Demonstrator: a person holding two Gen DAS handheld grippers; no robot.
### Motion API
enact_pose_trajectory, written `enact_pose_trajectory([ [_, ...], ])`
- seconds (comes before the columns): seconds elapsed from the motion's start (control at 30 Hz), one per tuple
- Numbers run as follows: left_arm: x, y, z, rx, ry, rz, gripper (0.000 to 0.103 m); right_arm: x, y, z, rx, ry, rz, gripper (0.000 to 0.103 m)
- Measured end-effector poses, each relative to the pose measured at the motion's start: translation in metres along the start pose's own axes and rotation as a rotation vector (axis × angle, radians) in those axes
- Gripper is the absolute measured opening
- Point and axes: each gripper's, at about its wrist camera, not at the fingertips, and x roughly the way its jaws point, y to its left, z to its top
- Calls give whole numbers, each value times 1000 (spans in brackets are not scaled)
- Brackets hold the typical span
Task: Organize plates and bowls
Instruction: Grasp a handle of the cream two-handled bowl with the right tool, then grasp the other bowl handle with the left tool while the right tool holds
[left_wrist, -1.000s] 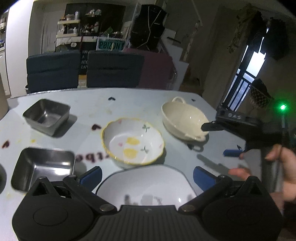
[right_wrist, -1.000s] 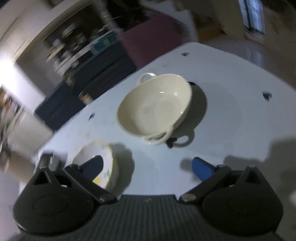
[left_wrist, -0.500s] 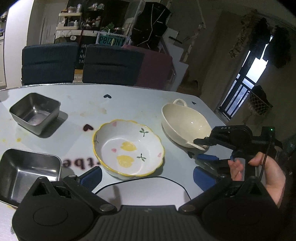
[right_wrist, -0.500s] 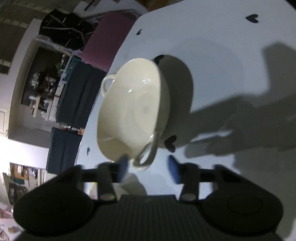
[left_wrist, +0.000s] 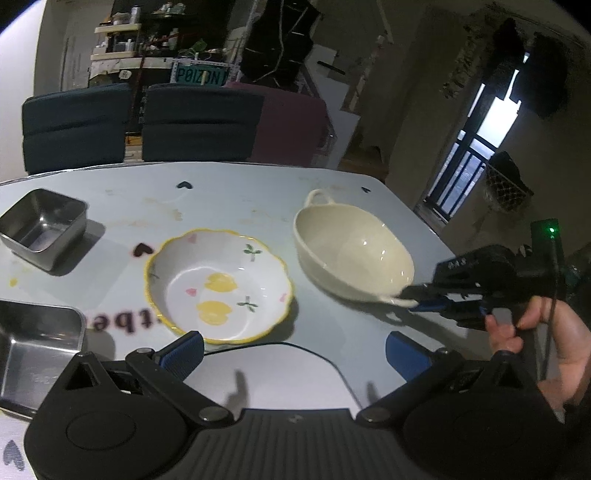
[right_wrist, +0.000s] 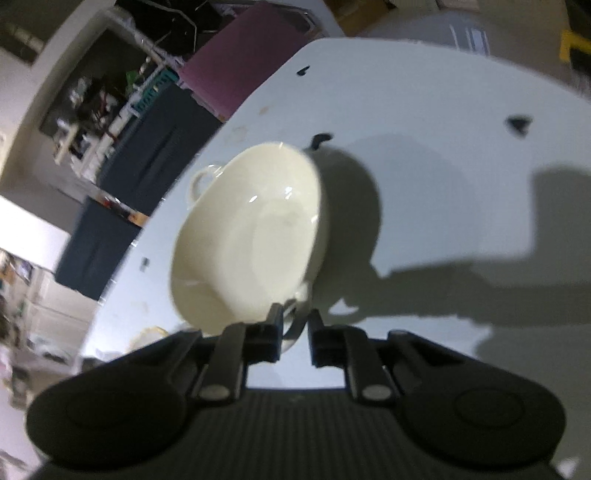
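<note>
A cream two-handled bowl (left_wrist: 351, 251) (right_wrist: 251, 240) stands on the pale table (left_wrist: 229, 192), right of a flowered bowl with a yellow rim (left_wrist: 218, 284). My right gripper (right_wrist: 295, 325) (left_wrist: 421, 304), held by a hand, comes in from the right. Its jaws are closing on the bowl's near handle (right_wrist: 297, 317), which sits between the pads and touches them. My left gripper (left_wrist: 293, 354) is open at the table's near edge, above a white plate (left_wrist: 277, 380), with nothing between its fingers.
Two square steel containers sit on the left, one far (left_wrist: 40, 225) and one near (left_wrist: 37, 350). Dark blue chairs (left_wrist: 199, 122) line the table's far side. The table edge (left_wrist: 424, 221) runs close behind the cream bowl on the right.
The right gripper went from wide open beside the cream bowl to nearly closed around its near handle, rolling as it came in. The left gripper slid slightly; the white plate sits lower in its view.
</note>
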Motion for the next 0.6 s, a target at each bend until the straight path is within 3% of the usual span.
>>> enact_pose_trajectory([
  [0.17,1,-20,-3,46,-7,-49,102,-27,-35,8,-10,-11,-37,9],
  [0.33,14,-35,2,88,-17,-94,99,-51,-68,16,-42,-60,-68,13],
  [0.47,35,-41,18,114,-22,-100,98,-54,-69,12,-98,-106,-90,17],
  [0.5,41,-41,23,120,-28,-98,97,-54,-65,11,-106,-120,-92,25],
  [0.53,49,-42,28,123,-30,-99,95,-56,-62,11,-113,-125,-80,51],
  [0.6,62,-40,37,109,-21,-101,93,-56,-61,10,-96,-121,-66,78],
])
